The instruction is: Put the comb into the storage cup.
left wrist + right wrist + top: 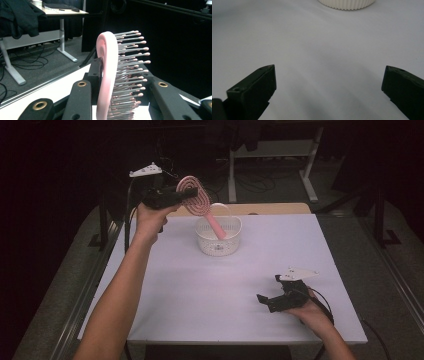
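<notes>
The left gripper [187, 195] is raised above the far left part of the white counter [210, 290], and its jaws are clamped on the head of a pink hairbrush [196, 196]. The brush hangs at a slant: its oval head, ringed with concentric ridges, sits up by the jaws, while the pink handle [218, 226] runs down and to the right into a white slotted basket [218, 242] that stands on the far middle of the counter. Whether the handle's tip touches the basket's floor I cannot tell. In the left gripper view the hairbrush [107, 75] stands edge-on between the two black jaws, its pink back turned to one side and its rows of metal bristles with small rounded tips pointing to the other. The person's left forearm stretches up from the near edge to carry this gripper. The right gripper [270, 301] rests low over the near right corner of the counter, well apart from the basket, held in the person's right hand [310, 310]. Its jaws stand wide apart with nothing between them; in the right gripper view bare white counter lies between them and the ribbed base of the basket [347, 3] shows farther off at the top edge. Beyond the counter the room is dark, with a desk frame and cables on the floor.
</notes>
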Motion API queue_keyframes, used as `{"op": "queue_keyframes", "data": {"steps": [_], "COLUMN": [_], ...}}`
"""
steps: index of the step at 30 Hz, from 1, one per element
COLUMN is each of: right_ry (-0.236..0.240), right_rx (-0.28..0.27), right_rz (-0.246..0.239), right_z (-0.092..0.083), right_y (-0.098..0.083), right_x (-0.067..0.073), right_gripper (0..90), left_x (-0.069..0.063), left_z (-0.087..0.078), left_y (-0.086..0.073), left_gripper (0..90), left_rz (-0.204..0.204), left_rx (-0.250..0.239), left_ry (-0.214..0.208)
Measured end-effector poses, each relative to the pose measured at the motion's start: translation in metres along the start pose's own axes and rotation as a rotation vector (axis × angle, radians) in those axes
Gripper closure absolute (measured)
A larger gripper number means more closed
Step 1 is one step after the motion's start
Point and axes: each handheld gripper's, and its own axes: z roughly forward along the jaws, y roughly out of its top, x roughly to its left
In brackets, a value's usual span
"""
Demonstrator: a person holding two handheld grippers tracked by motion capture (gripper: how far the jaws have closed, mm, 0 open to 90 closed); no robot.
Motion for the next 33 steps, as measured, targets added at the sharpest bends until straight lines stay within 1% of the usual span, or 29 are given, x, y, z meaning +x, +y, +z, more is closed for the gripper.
{"op": "queue_keyframes", "data": {"steps": [4,8,11,18,25,33], "right_ry": [0.001,0.005,0.006,0.008,0.010,0.009], "right_rx": [-0.005,-0.004,-0.003,-0.005,-0.004,-0.001], "right_rz": [-0.001,-0.001,0.000,-0.002,-0.004,-0.006], "right_z": [0.000,-0.001,-0.001,-0.001,-0.001,0.000], "right_y": [0.000,0.000,0.000,0.000,0.000,0.000], "right_x": [-0.001,0.000,0.000,-0.001,-0.001,-0.001], "right_gripper": [0.0,0.0,0.0,0.0,0.0,0.0], "left_x": [0.005,0.010,0.012,0.019,0.027,0.034], "left_z": [0.010,0.021,0.028,0.043,0.052,0.055], "left_y": [-0.003,-0.009,-0.012,-0.024,-0.041,-0.055], "left_gripper": [65.8,65.8,65.8,65.8,65.8,65.7], "left_rz": [-0.002,-0.021,-0.020,-0.044,-0.070,-0.099], "left_rx": [0.000,0.002,0.005,0.011,0.025,0.036], "left_ry": [0.016,0.016,0.028,0.050,0.078,0.093]}}
